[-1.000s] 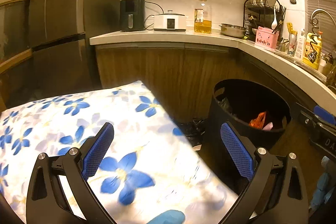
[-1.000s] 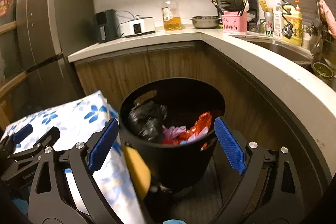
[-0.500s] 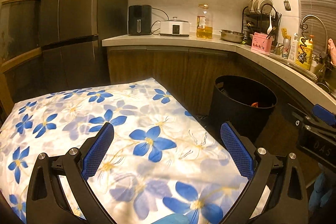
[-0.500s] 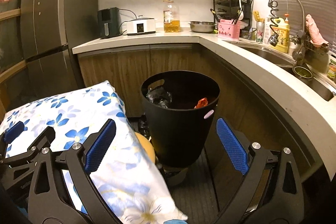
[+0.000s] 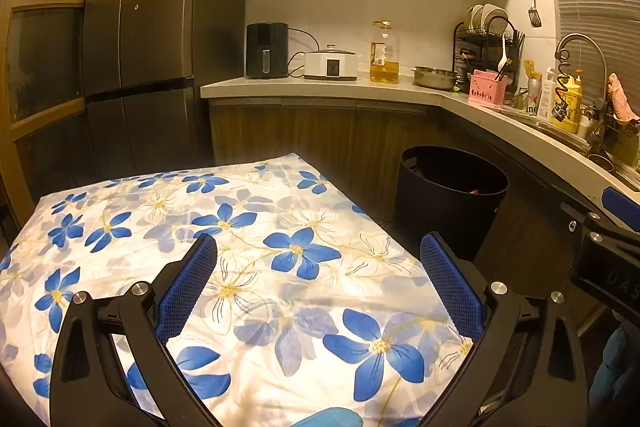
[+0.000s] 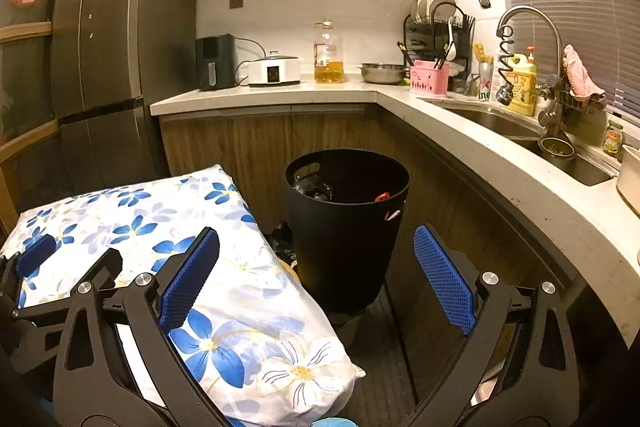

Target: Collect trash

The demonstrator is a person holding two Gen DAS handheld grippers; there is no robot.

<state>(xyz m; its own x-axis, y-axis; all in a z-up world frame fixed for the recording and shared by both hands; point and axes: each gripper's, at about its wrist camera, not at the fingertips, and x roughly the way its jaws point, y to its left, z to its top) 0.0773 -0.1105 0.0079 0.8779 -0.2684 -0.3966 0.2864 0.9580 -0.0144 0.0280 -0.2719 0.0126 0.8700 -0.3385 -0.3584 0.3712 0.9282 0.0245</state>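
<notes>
A black trash bin (image 6: 346, 227) stands on the floor against the wooden cabinets; a black bag and a scrap of red wrapper (image 6: 382, 196) show at its rim. In the left wrist view the same bin (image 5: 448, 203) is at the right. My right gripper (image 6: 316, 277) is open, empty, held back from and above the bin. My left gripper (image 5: 318, 281) is open and empty over a floral cushion (image 5: 224, 251). The right gripper's edge (image 5: 608, 247) shows at the far right of the left wrist view.
The blue-flowered cushion (image 6: 192, 267) lies left of the bin. A curved countertop (image 6: 500, 155) with a sink (image 6: 520, 131), faucet, dish rack, oil bottle and cooker runs behind and to the right. A tall fridge (image 6: 108, 67) stands at the left. More black bags (image 6: 282, 237) lie beside the bin's base.
Both grippers have pulled back and up from the bin, which now looks smaller and farther away. More of the cushion and the kitchen is in view. Both stay open.
</notes>
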